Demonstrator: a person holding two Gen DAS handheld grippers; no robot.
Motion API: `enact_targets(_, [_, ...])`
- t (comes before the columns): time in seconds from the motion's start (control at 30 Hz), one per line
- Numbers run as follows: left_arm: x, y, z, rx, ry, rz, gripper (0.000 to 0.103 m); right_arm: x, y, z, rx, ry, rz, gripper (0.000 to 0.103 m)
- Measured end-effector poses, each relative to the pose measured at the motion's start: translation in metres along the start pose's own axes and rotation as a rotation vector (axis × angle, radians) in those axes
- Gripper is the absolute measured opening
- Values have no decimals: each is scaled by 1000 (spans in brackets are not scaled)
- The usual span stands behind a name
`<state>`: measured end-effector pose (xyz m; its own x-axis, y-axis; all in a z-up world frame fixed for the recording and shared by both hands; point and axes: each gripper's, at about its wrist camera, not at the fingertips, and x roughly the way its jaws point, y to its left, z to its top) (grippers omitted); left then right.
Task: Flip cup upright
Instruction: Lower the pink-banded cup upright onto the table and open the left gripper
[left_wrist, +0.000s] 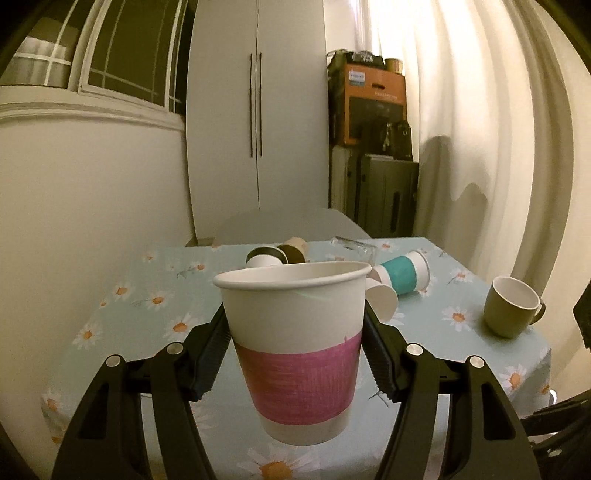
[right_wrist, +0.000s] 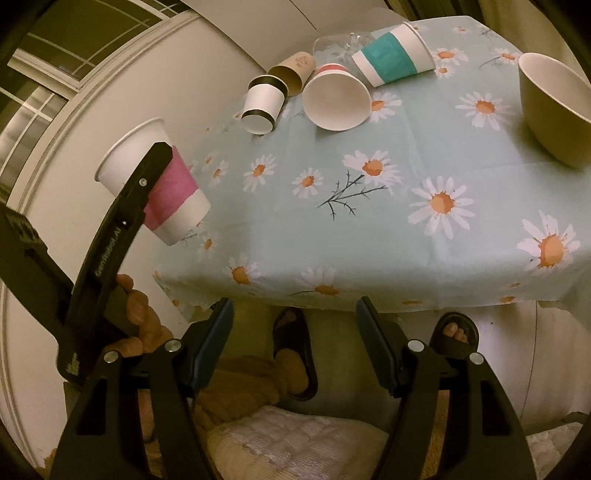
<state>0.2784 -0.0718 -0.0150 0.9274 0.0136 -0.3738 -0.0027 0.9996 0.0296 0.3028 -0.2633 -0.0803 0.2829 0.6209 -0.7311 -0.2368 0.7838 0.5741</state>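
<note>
Gripping pink-banded cup (left_wrist: 295, 350) mouth-up above table (left_wrist: 155, 295), left gripper (left_wrist: 295, 332)

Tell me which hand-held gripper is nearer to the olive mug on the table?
Right, though neither is close. The right hand-held gripper hangs open off the table's near edge, the olive mug ahead to its right. The left hand-held gripper, holding the pink-banded cup, is across the table.
</note>
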Motion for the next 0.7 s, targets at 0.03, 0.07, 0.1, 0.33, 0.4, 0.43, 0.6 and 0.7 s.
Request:
enact_targets(0.03, [-1,-1,-3,3,-17,4,65,-1,-1,0,3,-2,1,68])
enact_targets(0.07, [-3,-3,-8,7,-44,10,65,-1,-2,1,6,-4,2,68])
enact_targets(0.1, [-2,-3,-11,9,-60,18,65,-2,-3,1,10,-7,3,68])
enact_targets(0.33, [5,-2,-33,-3,-144,36,65,-5,-12,4,44,-15,6,68])
enact_targets(0.4, [8,-3,-38,7,-167,37,65,-5,-12,5,45,-12,3,68])
enact_targets(0.43, [8,-3,-41,8,-174,32,65,-4,-12,5,46,-11,2,68])
enact_targets(0.6, [21,-1,-54,-3,-187,54,65,0,-12,6,47,3,-10,68])
enact_targets(0.7, [29,0,-65,10,-173,75,65,3,-12,6,47,11,-18,68])
